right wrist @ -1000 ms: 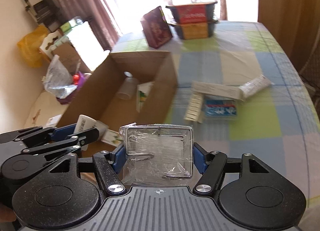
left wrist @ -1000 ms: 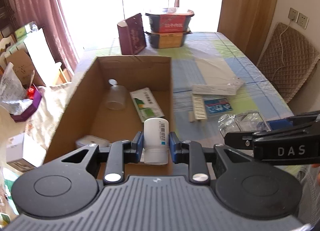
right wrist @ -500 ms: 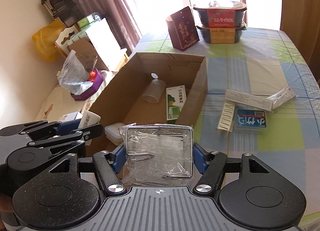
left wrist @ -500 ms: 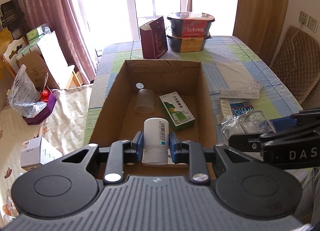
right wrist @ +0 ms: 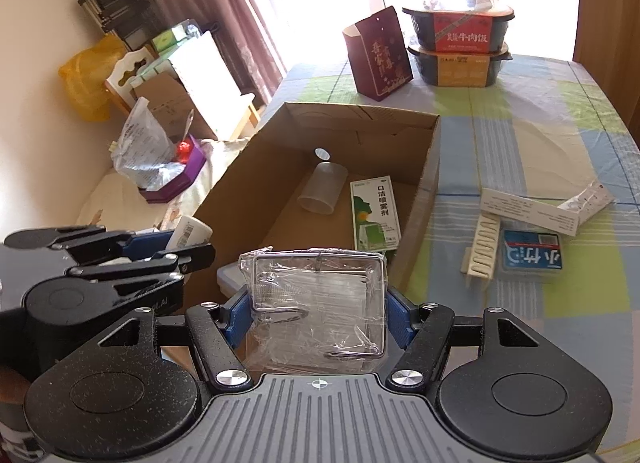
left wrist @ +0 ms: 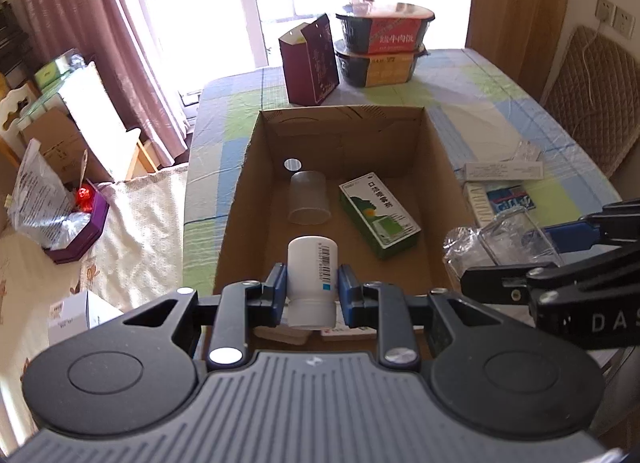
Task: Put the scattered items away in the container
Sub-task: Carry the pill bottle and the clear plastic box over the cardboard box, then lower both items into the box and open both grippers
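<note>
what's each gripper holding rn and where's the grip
Left gripper clamps the white bottle near its cap end; right gripper clamps the clear wrapped box by its sides.

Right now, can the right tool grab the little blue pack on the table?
Probably not yet. The right tool is shut on the clear plastic box, so it has no free grip. The blue pack lies uncovered on the tablecloth, right of the cardboard box.

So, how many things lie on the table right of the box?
4: white carton, tube behind it, blue pack, ribbed strip. More may be hidden.
</note>
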The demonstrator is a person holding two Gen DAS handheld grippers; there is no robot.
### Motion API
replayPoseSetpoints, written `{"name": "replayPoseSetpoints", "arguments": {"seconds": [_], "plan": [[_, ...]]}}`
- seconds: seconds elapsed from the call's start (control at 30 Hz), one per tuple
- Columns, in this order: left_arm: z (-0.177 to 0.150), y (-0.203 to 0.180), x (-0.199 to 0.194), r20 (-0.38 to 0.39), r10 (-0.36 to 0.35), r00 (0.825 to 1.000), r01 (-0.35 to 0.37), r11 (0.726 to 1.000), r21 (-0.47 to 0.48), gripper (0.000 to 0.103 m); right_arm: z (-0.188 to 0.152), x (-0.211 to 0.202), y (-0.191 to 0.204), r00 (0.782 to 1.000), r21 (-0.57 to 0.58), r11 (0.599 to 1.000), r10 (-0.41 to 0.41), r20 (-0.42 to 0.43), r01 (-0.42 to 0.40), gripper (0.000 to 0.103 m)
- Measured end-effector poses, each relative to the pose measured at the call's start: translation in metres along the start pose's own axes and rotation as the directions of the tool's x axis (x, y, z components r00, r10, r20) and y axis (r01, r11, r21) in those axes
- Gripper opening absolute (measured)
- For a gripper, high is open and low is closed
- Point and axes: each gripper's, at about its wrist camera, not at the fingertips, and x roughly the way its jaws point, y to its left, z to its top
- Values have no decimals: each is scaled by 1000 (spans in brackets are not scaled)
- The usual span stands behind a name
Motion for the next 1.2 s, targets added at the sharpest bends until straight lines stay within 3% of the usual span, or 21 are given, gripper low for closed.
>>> {"name": "replayPoseSetpoints", "arguments": {"seconds": [0.2, 0.4, 0.67, 0.97, 1.2], "plan": [[18, 17, 29, -41, -28, 999, 31, 997, 74, 22, 5, 30, 11, 999, 6, 999, -34, -22, 34, 69], [32, 25, 68, -110, -71, 991, 88, 984, 155, 23, 5, 62, 18, 994, -65, 993, -101, -32, 99, 69], [33, 24, 111, -180, -62, 982, 106, 962, 250, 23, 8, 94, 18, 984, -122, 978, -174, -32, 169, 69], [36, 24, 132, -195, -43, 980, 98, 955, 281, 23, 15, 124, 18, 969, -177, 956, -245, -29, 236, 69], [43, 19, 146, -194, -31, 980, 91, 947, 309, 23, 21, 134, 18, 966, -217, 946, -255, -37, 242, 69]]}}
